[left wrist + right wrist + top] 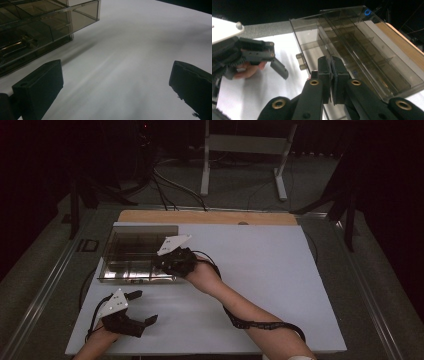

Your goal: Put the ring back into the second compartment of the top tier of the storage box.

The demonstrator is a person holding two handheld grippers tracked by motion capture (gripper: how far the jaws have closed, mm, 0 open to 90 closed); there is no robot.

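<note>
We note a smoky, see-through plastic organiser box, rectangular with thin inner dividers, lying on the far left part of the matte white desk; a wooden strip runs along the far edge. The right gripper sits at the box's near right rim, its black jaws pressed together with nothing between them; whether they touch the rim we cannot tell. The left gripper rests near the desk's near left corner, jaws wide apart and holding nothing.
</note>
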